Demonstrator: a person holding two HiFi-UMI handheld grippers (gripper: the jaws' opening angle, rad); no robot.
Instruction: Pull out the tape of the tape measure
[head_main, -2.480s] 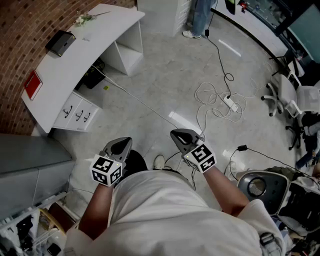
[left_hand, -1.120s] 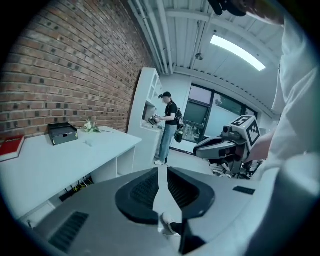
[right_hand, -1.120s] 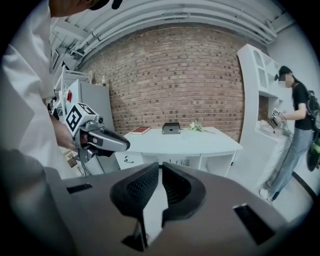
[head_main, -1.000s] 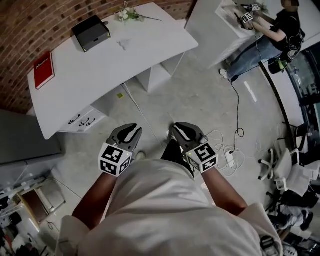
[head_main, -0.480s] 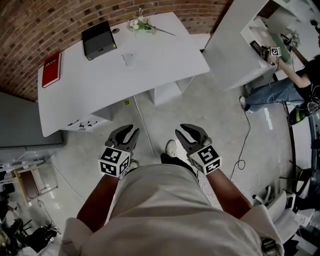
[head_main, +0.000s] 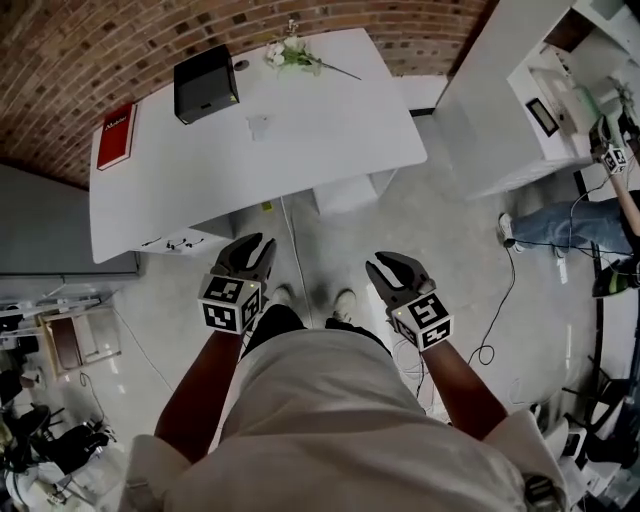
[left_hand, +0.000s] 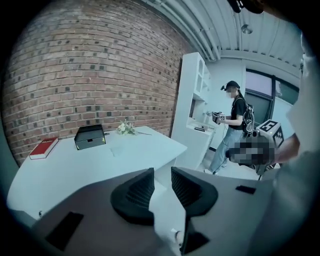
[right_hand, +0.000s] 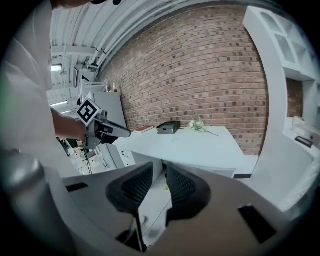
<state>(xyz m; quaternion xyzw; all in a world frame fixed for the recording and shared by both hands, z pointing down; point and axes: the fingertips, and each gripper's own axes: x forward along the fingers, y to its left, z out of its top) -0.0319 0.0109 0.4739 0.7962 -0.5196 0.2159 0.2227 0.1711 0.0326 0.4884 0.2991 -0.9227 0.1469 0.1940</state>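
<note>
I see no tape measure that I can tell apart in any view. In the head view my left gripper and right gripper are held out over the grey floor, just short of a white table. The left gripper has its jaws apart; they have just been opening, with nothing between them. In its own view the right gripper shows a narrow gap and holds nothing. A small pale item lies on the table, too small to identify.
On the table sit a black box, a red book and a sprig of flowers. A white shelf unit stands to the right, where another person works. A grey cabinet is at left.
The scene has swung round: the white table now lies straight ahead and closer. Both grippers have travelled with me towards its front edge and stand a little further apart.
</note>
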